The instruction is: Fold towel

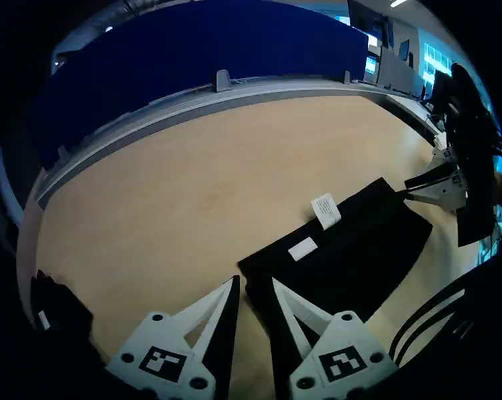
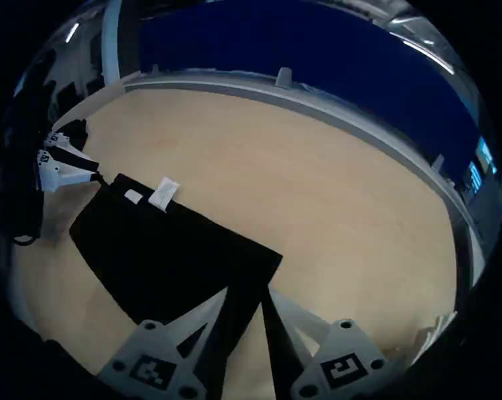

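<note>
A black towel (image 1: 344, 260) (image 2: 164, 253) lies flat on the light wooden table (image 1: 184, 187) (image 2: 331, 187). Two white labels (image 1: 326, 210) (image 2: 164, 193) sit near one of its edges. My left gripper (image 1: 254, 280) is at the towel's near corner, its fingers drawn close with the corner's cloth between them. It appears again at the far left of the right gripper view (image 2: 97, 177), tips meeting on that corner. My right gripper (image 2: 245, 290) holds the adjacent corner, with black cloth filling the narrow gap. In the left gripper view it (image 1: 407, 193) pinches the far corner.
A blue partition (image 1: 184, 60) (image 2: 304, 53) with a grey rail runs along the table's back edge. A person's dark sleeve (image 1: 474, 167) (image 2: 17, 167) is behind each far gripper. A dark object (image 1: 57, 307) sits at the table's left end. Bare wood lies beyond the towel.
</note>
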A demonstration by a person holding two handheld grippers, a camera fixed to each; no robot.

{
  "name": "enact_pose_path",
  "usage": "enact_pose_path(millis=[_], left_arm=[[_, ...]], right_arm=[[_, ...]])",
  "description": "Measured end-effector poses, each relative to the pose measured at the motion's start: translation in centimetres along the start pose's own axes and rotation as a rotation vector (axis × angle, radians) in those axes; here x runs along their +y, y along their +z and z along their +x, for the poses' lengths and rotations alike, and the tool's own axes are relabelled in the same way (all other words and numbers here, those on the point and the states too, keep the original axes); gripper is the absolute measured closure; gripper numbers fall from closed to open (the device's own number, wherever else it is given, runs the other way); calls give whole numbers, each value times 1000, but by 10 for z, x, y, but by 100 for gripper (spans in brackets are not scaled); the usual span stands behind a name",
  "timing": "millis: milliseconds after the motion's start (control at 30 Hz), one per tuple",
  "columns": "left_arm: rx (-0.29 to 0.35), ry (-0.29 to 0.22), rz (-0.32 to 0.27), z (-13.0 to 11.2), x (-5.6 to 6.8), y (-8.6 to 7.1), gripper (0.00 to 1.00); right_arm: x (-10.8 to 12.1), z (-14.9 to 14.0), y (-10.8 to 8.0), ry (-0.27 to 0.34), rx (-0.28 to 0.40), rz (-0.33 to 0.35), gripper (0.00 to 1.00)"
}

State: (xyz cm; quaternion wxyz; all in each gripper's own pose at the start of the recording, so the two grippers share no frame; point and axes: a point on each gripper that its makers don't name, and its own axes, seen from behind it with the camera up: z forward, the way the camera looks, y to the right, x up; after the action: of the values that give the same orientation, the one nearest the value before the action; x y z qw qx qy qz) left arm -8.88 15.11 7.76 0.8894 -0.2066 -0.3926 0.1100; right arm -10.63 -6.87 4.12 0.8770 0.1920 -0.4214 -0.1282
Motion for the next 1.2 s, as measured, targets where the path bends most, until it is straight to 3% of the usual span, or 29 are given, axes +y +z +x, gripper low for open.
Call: enact_pose_path(millis=[167,300,367,467,567,867,1200], left_arm=[[8,-2,16,4,-8,-2,62],[13,-8,17,5,-11,-7,41],[15,-11,14,5,-12,-10,30],[15,-17,10,4,-11,-15,16],[20,-26,8,4,-11,-19,9],[24,-48,21,-5,-11,-40,8],[16,-76,56,-38,-8,-76,8]], right_arm=[[7,8,-1,26,22,-23,44],[11,15,-5,32,39,-35,29],[12,17,-8,33,44,-38,14],[11,19,-12,43,52,-36,1],[9,19,-16,52,56,-35,0],[1,11,-37,65,61,-31,0],[-7,-8,-72,75,67,-41,0]])
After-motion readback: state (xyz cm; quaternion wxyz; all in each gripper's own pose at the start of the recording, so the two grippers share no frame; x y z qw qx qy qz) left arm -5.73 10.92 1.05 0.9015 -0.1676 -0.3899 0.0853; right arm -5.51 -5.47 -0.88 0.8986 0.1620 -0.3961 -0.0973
